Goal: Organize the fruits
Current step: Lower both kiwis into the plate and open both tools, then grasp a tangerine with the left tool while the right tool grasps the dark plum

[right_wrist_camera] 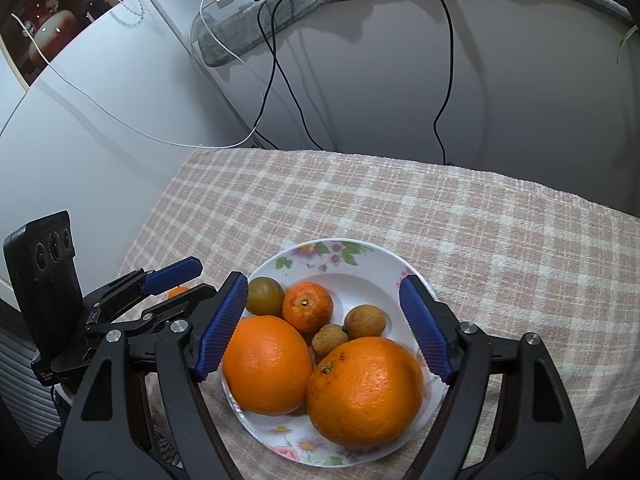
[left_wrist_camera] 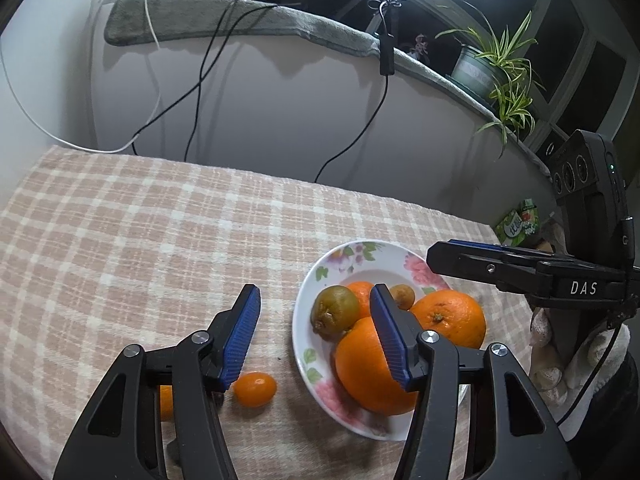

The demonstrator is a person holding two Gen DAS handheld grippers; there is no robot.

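A white floral plate [right_wrist_camera: 360, 249] on the checked cloth holds two big oranges [right_wrist_camera: 268, 364] [right_wrist_camera: 364, 388], a mandarin [right_wrist_camera: 308, 306], a greenish-brown fruit [right_wrist_camera: 264, 296] and two small brown fruits [right_wrist_camera: 365, 321]. My right gripper [right_wrist_camera: 324, 280] hangs open over the plate, its blue pads wide of the two big oranges and touching nothing. My left gripper [left_wrist_camera: 314, 294] is open above the plate's left rim [left_wrist_camera: 300, 320]. A small oval orange fruit [left_wrist_camera: 255, 389] lies on the cloth beside its left finger. Another orange fruit [left_wrist_camera: 166, 402] is partly hidden behind that finger.
The cloth-covered table [right_wrist_camera: 480, 220] ends at a white wall [right_wrist_camera: 380, 80] with black and white cables [left_wrist_camera: 200, 80] hanging down. A grey towel [left_wrist_camera: 240, 20] and a potted plant [left_wrist_camera: 496, 64] sit on the ledge above. A gloved hand [left_wrist_camera: 548, 360] holds the right gripper.
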